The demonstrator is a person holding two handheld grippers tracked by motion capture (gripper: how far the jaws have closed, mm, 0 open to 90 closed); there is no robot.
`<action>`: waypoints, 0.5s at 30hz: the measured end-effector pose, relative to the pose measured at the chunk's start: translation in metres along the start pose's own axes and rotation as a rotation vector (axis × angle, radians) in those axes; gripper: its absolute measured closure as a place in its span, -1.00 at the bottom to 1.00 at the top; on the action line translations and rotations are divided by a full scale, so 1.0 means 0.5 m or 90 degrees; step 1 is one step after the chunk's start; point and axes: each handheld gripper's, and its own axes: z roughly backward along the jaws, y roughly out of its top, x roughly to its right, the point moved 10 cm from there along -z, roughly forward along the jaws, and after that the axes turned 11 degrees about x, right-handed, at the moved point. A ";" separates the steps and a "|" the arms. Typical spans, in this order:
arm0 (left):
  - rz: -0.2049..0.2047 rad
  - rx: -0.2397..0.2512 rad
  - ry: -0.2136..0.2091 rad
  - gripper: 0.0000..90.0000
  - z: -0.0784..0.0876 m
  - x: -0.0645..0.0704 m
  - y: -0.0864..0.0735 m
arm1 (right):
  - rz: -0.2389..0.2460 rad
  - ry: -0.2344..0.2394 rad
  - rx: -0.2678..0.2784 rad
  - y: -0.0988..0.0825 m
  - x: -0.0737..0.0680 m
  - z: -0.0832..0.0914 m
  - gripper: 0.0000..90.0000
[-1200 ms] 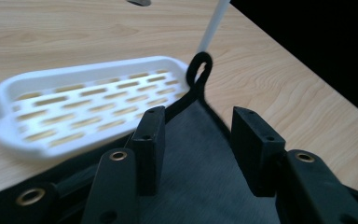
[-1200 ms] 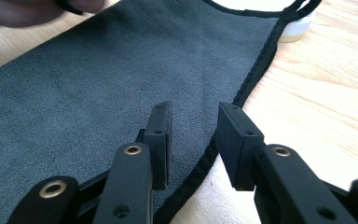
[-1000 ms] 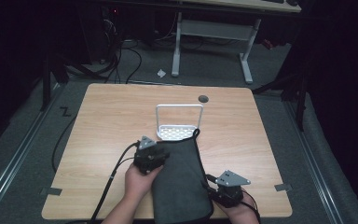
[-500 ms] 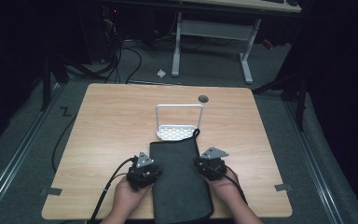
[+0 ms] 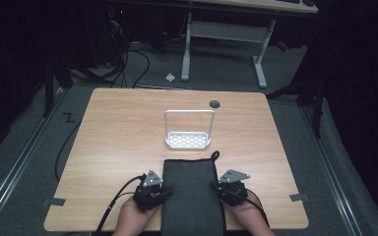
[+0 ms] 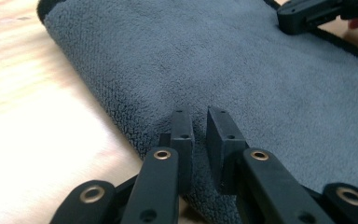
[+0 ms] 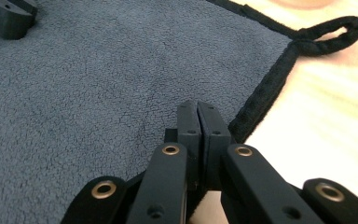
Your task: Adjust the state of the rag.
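A dim room surrounds the wooden worktop (image 5: 118, 142), where a grey towel (image 5: 189, 189) lies at the near edge, before a white rack (image 5: 188, 140). The left tool (image 5: 153, 189) has just been closing, apparently pinching the towel's left fold. The right tool (image 5: 225, 186) is clamped on the hemmed right edge.

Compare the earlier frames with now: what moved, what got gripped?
Both hands slid to the folded grey towel's long edges: the left gripper came toward the near edge of the table, the right gripper came up to the right edge. Both sets of fingers have just been closing; each now pinches towel edge. The towel, white rack and table stayed put.
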 end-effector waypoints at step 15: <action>0.141 0.074 0.063 0.13 -0.031 -0.132 0.084 | 0.011 0.007 0.005 -0.004 -0.005 0.005 0.94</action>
